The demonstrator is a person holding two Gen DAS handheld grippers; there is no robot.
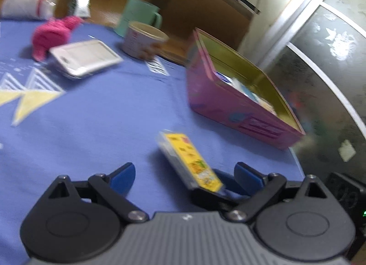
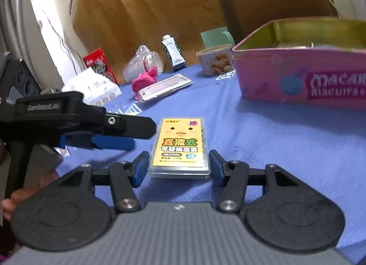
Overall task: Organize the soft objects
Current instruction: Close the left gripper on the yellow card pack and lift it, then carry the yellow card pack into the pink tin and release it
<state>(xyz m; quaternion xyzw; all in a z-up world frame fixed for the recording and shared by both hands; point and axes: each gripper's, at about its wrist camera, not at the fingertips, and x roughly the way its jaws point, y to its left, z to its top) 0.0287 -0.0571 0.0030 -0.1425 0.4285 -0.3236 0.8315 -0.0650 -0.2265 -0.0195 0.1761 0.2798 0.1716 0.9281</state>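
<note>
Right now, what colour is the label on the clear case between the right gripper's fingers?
Yellow, with a cartoon chick face; label shows best in the right wrist view.

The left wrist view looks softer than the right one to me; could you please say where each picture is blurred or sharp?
Left wrist view: motion smear throughout, so the yellow-labelled clear plastic case and the pink biscuit tin are unreadable. Right wrist view: sharper, the case's label crisp, the tin's lettering legible; only the far clutter softens.

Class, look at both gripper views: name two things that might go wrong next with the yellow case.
The right gripper only straddles the yellow case at its near end, so it may slip or tilt if lifted. The left gripper sits open close beside it, so the two grippers may collide.
</note>
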